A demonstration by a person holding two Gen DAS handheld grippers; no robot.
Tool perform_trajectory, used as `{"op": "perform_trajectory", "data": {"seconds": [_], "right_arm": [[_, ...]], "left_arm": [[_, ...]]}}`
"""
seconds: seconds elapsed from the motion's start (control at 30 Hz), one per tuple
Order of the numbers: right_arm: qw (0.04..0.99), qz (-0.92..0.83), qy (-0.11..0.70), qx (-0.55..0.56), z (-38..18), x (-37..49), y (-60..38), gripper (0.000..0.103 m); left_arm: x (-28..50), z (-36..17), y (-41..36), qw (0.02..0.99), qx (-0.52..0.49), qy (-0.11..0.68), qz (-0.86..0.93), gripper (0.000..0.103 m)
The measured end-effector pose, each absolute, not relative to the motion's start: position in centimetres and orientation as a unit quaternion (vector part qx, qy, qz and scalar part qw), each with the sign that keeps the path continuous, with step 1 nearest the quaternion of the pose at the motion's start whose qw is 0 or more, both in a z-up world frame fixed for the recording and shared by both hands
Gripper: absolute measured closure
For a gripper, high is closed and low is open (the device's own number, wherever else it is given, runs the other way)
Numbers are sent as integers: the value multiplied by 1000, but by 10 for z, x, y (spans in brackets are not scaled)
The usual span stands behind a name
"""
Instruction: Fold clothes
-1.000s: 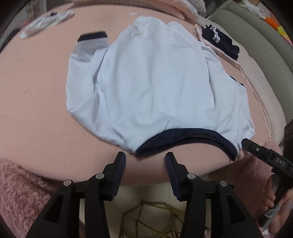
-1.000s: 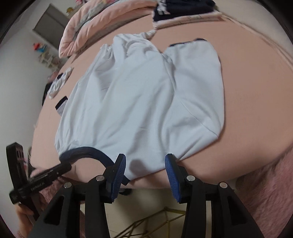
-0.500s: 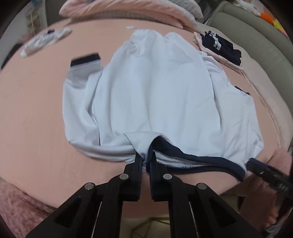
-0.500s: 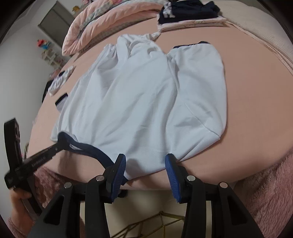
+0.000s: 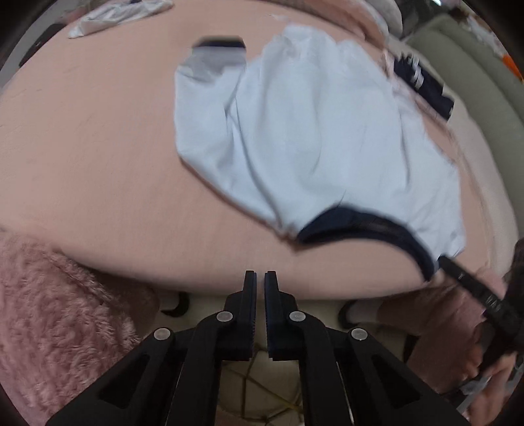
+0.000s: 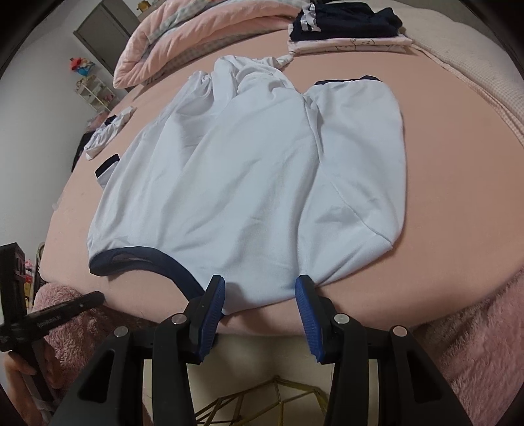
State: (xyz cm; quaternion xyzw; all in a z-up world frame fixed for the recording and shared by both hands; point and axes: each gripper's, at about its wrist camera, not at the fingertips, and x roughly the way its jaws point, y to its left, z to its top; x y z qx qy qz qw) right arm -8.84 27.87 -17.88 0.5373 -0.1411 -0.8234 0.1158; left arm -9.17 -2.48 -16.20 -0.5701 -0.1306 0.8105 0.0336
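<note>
Left tongs (image 5: 259,278): pressed together on nothing, short of the bed's near edge, apart from the garment; this view is blurred.
Right tongs (image 6: 260,288): standing apart over the near hem, blue pads on either side of the cloth, not pressing on it.
Garment: pale blue knit shirt with navy trim (image 6: 249,170), spread flat on the pink bed sheet (image 6: 458,170).
Long axis: runs from the near edge away toward the pillows; the navy-banded opening (image 6: 144,259) points at the near edge, the bunched end lies far.
Sleeves: one, with a navy cuff (image 6: 347,80), is folded over the body on the right; the other cuff (image 6: 106,167) sticks out left.
Near surroundings: fuzzy pink blanket (image 6: 475,344) hangs at the bed's edge on both sides.
Far surroundings: folded navy and pale pink clothes (image 6: 347,29) stacked beyond the shirt, a rolled pink quilt (image 6: 183,42) beside them, a small white garment (image 6: 108,134) lying far left.
In the way: nothing lies on the shirt.
</note>
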Motion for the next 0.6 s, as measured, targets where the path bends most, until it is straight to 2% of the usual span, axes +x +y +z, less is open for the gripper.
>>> {"op": "perform_trajectory", "data": {"seconds": [0.1,0.23,0.37,0.5,0.6], "right_arm": [[126,-837,-146,512,-166,-88,278,59],[141,-844,-112,506,-162,-110,259,59],[137,-825,-78,542,-183,-126,248,59],[141,-819,-29,556,-184,-108,242,59],[155,-809,-43,565,-180,-93,246,59]], "left_arm": [[-103,-150,-14,66,-546,-107,828,98],[-129,-148,8,85,-520,-65,847,98],[-159,-178,18,81,-577,-40,812,98],[-141,-180,9,77,-595,-65,797,98],[-123,-175,3,94,-597,-77,793,98]]}}
